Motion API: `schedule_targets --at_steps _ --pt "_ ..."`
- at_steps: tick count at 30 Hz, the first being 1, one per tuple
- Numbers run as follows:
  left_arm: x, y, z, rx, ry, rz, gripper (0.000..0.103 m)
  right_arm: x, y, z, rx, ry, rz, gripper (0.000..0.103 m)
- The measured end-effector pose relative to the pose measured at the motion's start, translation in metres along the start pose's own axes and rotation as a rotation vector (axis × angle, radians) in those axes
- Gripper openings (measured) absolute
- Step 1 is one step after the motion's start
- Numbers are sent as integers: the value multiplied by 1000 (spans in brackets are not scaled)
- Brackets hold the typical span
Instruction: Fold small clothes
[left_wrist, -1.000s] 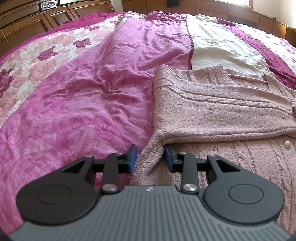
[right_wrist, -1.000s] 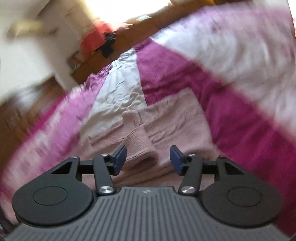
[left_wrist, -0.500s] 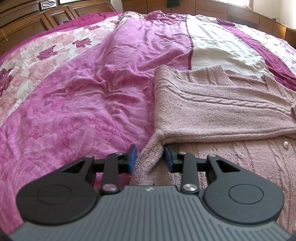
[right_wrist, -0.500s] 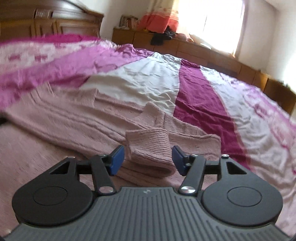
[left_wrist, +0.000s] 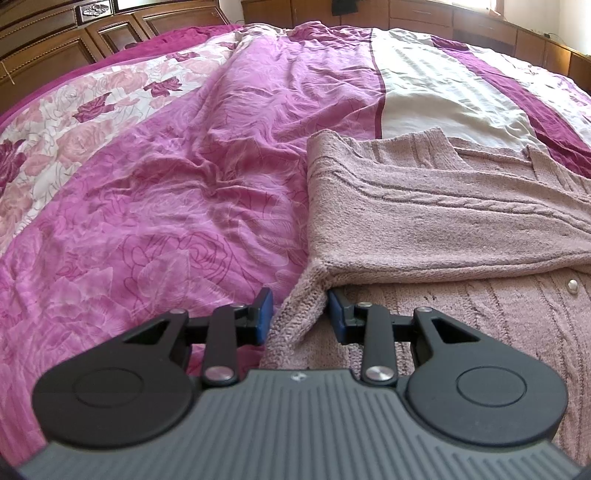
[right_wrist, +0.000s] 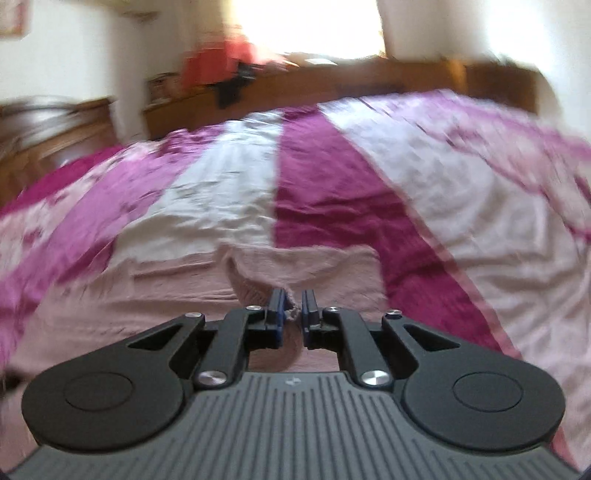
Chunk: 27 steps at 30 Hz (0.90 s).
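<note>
A dusty-pink knitted cardigan (left_wrist: 424, 221) lies on the bed, one sleeve folded across its buttoned front. My left gripper (left_wrist: 299, 314) sits at the cardigan's left edge, its blue pads pressed on a raised ridge of knit at the sleeve fold. In the blurred right wrist view the cardigan (right_wrist: 166, 295) spreads over the lower left. My right gripper (right_wrist: 293, 314) is shut on a small pinch of the pink knit, which lifts up from the garment toward the fingers.
A rumpled magenta, white and floral bedspread (left_wrist: 166, 184) covers the bed. A dark wooden headboard (left_wrist: 55, 44) stands at the far left. Low wooden cabinets (right_wrist: 332, 85) with a bright window above run along the far wall.
My right gripper has closed from open onto the folded knit and swung, blurring its view. The left gripper and its hold on the cardigan edge have stayed still.
</note>
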<state>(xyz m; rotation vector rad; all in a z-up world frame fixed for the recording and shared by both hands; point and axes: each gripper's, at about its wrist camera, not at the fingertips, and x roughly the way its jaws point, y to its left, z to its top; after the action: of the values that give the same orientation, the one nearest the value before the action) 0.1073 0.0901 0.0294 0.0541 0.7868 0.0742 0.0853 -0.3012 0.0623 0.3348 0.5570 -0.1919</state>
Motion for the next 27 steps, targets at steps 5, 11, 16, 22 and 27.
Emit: schedule_targets --at_steps 5,11,16,22,27 --pt "1 0 -1 11 -2 3 35 14 -32 -6 122 52 -112 14" --pt "1 -3 -1 24 -4 11 35 1 -29 -13 112 10 -3 45" --pt "0 -5 -1 36 -8 18 35 15 -9 -24 6 57 -1 56" --pt "-13 -1 -2 33 -10 9 34 23 -6 -33 -34 62 -17 60" --pt "-33 1 -4 29 -21 -21 34 -7 -1 -30 -47 47 52 66"
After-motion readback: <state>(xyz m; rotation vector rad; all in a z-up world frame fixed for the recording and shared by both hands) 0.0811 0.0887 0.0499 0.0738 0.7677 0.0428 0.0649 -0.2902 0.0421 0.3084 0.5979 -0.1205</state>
